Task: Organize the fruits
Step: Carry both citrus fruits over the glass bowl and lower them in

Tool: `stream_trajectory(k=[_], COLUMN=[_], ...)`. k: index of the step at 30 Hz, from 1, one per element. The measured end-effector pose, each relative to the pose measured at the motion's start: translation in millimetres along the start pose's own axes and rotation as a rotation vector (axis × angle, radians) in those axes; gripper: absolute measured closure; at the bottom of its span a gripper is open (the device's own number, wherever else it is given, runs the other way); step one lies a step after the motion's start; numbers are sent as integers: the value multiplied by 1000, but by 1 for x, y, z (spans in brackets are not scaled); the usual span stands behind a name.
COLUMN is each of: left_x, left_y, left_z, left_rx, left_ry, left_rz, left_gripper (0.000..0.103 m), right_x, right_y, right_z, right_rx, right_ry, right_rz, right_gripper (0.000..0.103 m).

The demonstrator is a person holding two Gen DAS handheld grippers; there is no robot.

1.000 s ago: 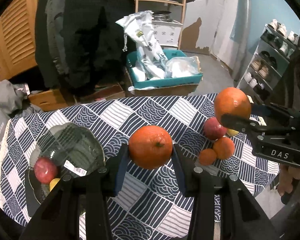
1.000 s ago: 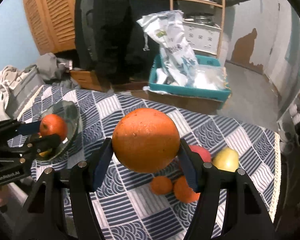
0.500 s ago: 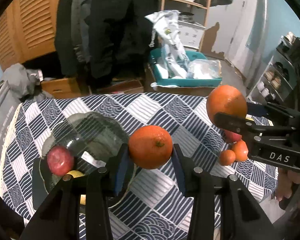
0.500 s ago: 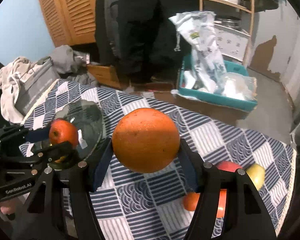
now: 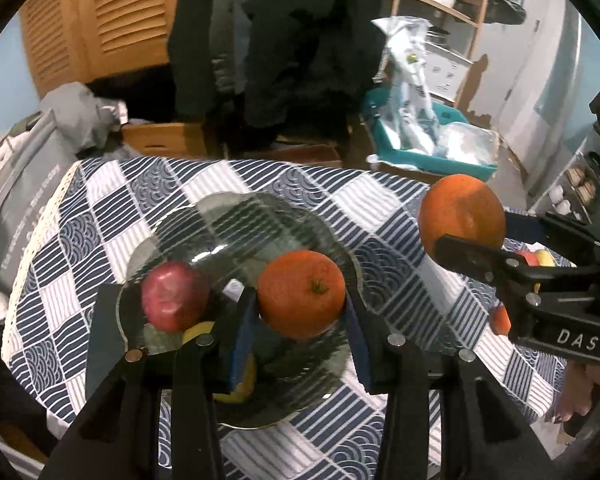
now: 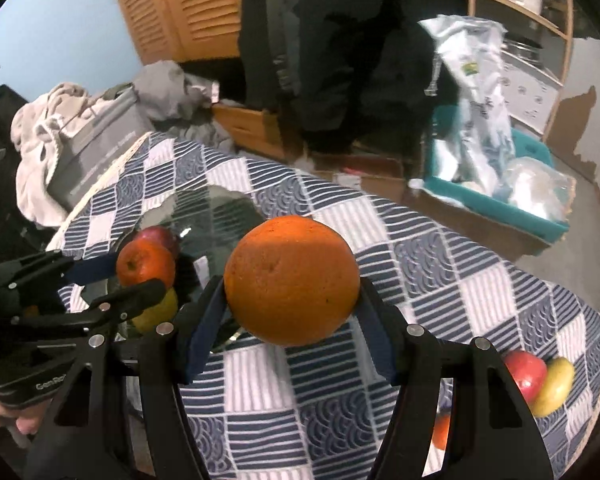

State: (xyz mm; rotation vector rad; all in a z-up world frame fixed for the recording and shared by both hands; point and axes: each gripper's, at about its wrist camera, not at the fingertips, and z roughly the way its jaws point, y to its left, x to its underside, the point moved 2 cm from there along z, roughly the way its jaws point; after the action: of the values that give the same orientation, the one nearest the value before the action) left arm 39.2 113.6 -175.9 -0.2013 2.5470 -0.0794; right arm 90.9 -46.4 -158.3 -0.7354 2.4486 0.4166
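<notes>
My left gripper [image 5: 300, 316] is shut on a small orange [image 5: 301, 294] and holds it above the glass plate [image 5: 260, 216]. The plate holds a red apple [image 5: 174, 296] and a yellow fruit [image 5: 198, 330]. My right gripper [image 6: 290, 300] is shut on a large orange [image 6: 292, 280] and holds it in the air beside the plate [image 6: 224, 216]. It also shows at the right of the left wrist view [image 5: 462, 210]. A red apple [image 6: 526, 372], a yellow fruit [image 6: 556, 386] and a small orange [image 6: 442, 430] lie on the cloth at the right.
The table wears a blue and white patterned cloth [image 5: 380, 200]. Behind it stand a teal bin [image 5: 428, 152] with bags, cardboard boxes [image 6: 256, 128], dark coats and a wooden shelf. A grey bag [image 5: 16, 188] and clothes lie at the left.
Both grippers have moved left with their oranges. The left one now holds its orange over the glass plate. The loose fruits have slid to the right edge of view.
</notes>
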Motion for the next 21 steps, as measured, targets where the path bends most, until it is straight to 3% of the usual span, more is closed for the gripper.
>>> stream_trajectory(k=[21], left_x=[30], left_y=[57], left_z=[44], left_rx=[-40], left_ry=[124], left_rz=[-106], left_gripper=[59], right_x=[9], right_y=[42], right_z=[71], right_rx=[-73], right_ry=[154], right_rz=[-31], right_gripper=[38])
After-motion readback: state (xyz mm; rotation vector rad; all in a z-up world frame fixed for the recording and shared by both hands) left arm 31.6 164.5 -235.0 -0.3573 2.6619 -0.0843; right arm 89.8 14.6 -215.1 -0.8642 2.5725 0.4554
